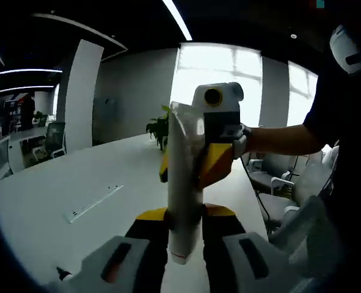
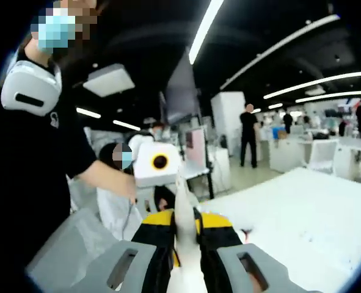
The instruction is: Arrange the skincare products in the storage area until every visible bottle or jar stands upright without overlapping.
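Note:
A tall white skincare tube point(image 1: 184, 183) is held up in the air over the white table point(image 1: 76, 183), with both grippers on it. In the left gripper view my left gripper point(image 1: 185, 215) is shut on the tube's lower part, its cap end pointing down between the jaws. My right gripper point(image 1: 189, 165) comes in from the right, and its yellow-tipped jaws clamp the tube's upper part. In the right gripper view the same tube point(image 2: 183, 201) rises edge-on between the jaws of my right gripper point(image 2: 185, 223).
A person in black point(image 2: 40, 159) stands close by, an arm point(image 1: 278, 137) reaching to the right gripper. A potted plant point(image 1: 159, 129) and office chairs point(image 1: 272, 177) stand past the table's far edge. A long slot point(image 1: 94, 202) runs across the tabletop. People stand far off.

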### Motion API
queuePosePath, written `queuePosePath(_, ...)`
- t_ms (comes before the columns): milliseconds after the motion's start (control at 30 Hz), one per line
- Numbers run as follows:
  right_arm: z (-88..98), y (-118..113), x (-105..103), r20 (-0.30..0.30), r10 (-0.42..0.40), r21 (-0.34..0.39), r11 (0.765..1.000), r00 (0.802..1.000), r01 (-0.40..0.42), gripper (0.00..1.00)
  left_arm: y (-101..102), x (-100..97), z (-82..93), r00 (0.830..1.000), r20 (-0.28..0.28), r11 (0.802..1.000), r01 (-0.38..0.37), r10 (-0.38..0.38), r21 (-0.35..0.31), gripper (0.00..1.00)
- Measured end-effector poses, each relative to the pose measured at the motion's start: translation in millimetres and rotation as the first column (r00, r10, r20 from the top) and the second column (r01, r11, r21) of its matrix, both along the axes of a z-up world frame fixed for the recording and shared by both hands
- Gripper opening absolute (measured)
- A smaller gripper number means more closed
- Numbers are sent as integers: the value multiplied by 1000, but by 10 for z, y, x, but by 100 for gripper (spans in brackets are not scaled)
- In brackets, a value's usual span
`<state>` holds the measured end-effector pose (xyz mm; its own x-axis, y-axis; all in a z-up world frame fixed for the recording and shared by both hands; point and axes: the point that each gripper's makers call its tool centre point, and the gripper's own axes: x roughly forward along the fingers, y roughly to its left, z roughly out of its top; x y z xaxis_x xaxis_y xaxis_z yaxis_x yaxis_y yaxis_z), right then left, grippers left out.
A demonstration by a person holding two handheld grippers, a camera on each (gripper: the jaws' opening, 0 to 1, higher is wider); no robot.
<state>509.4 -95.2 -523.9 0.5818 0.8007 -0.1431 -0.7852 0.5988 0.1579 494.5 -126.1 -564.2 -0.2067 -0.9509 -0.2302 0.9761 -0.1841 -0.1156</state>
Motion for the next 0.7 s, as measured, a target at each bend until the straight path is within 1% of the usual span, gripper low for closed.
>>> queuePosePath(67, -51, -87, 47, 11, -21, -20, 1000, 1000, 22, 8, -39, 38, -38, 1000, 9, 1000, -4, 3, 5, 21)
queuePosePath(100, -84, -119, 65, 12, -31, -34, 999, 999, 31, 9, -62, 57, -70, 999, 32, 1000, -1, 0, 12, 21)
queuePosePath(133, -110, -147, 83, 20, -40, -52, 998, 999, 41, 10, -77, 74, -91, 999, 43, 1000, -2, 1, 17, 21)
queuePosePath(167, -140, -177, 105, 37, -46, -79, 996, 998, 48, 10, -100, 99, -120, 998, 56, 1000, -1, 0, 20, 20)
queuePosePath(233, -170, -210, 139, 55, -58, -109, 992, 997, 64, 10, -144, 154, -169, 998, 57, 1000, -2, 1, 24, 21)
queuePosePath(333, -252, -246, 192, 47, -65, -141, 988, 997, 71, 10, -196, 208, -235, 999, 53, 999, -1, -1, 47, 22)
queuePosePath(400, -300, -250, 199, 34, -50, -147, 988, 998, 55, 6, -232, 231, -281, 998, 65, 998, 3, -6, 55, 25)
queuePosePath(433, -323, -254, 217, 36, -57, -155, 986, 998, 62, 6, -254, 258, -300, 998, 62, 998, 1, -5, 58, 25)
queuePosePath(567, -432, -297, 262, 29, -54, -173, 983, 998, 59, 5, -299, 289, -422, 998, 55, 997, 20, -25, 79, 24)
queuePosePath(600, -472, -311, 273, 17, -51, -177, 983, 999, 53, 5, -313, 292, -467, 998, 46, 995, 30, -34, 92, 24)
queuePosePath(700, -553, -338, 293, 6, -42, -192, 980, 999, 42, 5, -349, 307, -550, 997, 57, 995, 38, -43, 96, 23)
